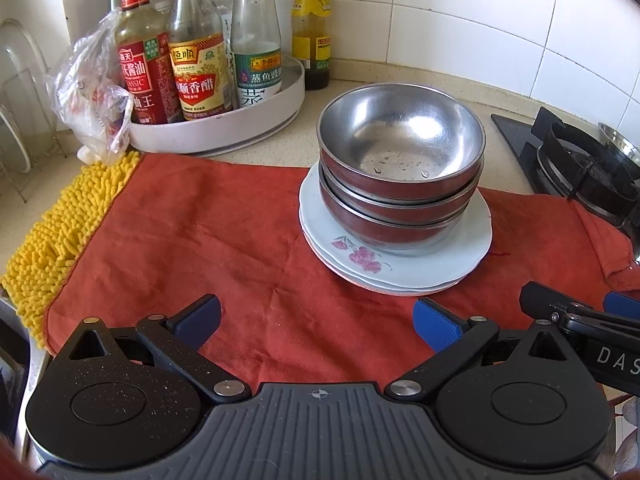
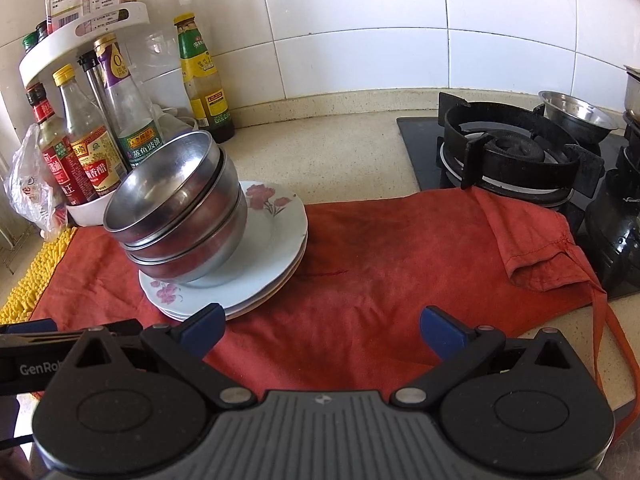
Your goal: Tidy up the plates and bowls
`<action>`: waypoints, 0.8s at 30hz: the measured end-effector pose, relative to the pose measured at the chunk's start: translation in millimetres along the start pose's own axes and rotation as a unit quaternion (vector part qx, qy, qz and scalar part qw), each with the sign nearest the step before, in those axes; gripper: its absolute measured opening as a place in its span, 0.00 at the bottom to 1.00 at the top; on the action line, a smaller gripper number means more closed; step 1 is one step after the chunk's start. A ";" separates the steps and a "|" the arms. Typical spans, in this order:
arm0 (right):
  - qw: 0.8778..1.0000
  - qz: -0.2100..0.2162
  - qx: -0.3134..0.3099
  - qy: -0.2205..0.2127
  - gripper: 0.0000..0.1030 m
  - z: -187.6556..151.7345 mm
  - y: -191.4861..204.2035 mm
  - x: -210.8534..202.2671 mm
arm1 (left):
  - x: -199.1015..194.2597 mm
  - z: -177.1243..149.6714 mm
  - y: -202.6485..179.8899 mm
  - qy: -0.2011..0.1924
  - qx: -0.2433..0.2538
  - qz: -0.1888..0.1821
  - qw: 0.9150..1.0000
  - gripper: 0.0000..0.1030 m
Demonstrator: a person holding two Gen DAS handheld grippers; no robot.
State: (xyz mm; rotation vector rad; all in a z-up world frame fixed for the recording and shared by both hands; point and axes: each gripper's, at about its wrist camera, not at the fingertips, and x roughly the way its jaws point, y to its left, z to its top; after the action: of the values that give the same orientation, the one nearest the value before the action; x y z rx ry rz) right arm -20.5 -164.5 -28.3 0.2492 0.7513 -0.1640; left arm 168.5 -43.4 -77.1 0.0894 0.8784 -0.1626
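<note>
The left gripper [image 1: 316,322] hangs low over the near edge of the red cloth [image 1: 224,240], its blue-padded fingers spread wide with nothing between them. The right gripper [image 2: 322,330] sits just beside it, over the same near edge, fingers likewise spread and empty.

Bare cloth lies in front of both; to the right it runs clear up to the gas stove [image 2: 516,160], where its corner is bunched against the burner. On the left the cloth ends at a yellow chenille mat [image 1: 52,236] at the counter's left edge.

The stacked plates [image 1: 452,260] rest on the cloth toward its far edge, white with pink flowers and wavy rims. On them sit three nested steel bowls [image 1: 400,140]; the bowl pile is off-centre on the plates and looks tilted in the right wrist view. Water drops dot the top bowl's bottom.

Behind, a white turntable tray [image 1: 256,128] of sauce bottles [image 1: 196,64] stands near the tiled back wall.
</note>
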 end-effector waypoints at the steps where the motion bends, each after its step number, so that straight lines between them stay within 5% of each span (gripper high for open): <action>1: 1.000 0.000 0.000 0.000 1.00 0.2 -0.4 0.2 | -0.1 -0.1 0.3 0.000 0.001 0.001 1.000 1.00; 24: 1.000 -0.009 -0.003 -0.002 1.00 -1.4 1.1 -0.7 | -0.4 -0.3 -0.1 -0.002 0.012 0.004 1.000 1.00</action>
State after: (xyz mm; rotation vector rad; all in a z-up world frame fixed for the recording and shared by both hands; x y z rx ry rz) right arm -21.7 -163.0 -28.6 0.2362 0.7509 -0.1800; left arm 168.0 -43.5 -77.0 0.1146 0.8731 -0.1656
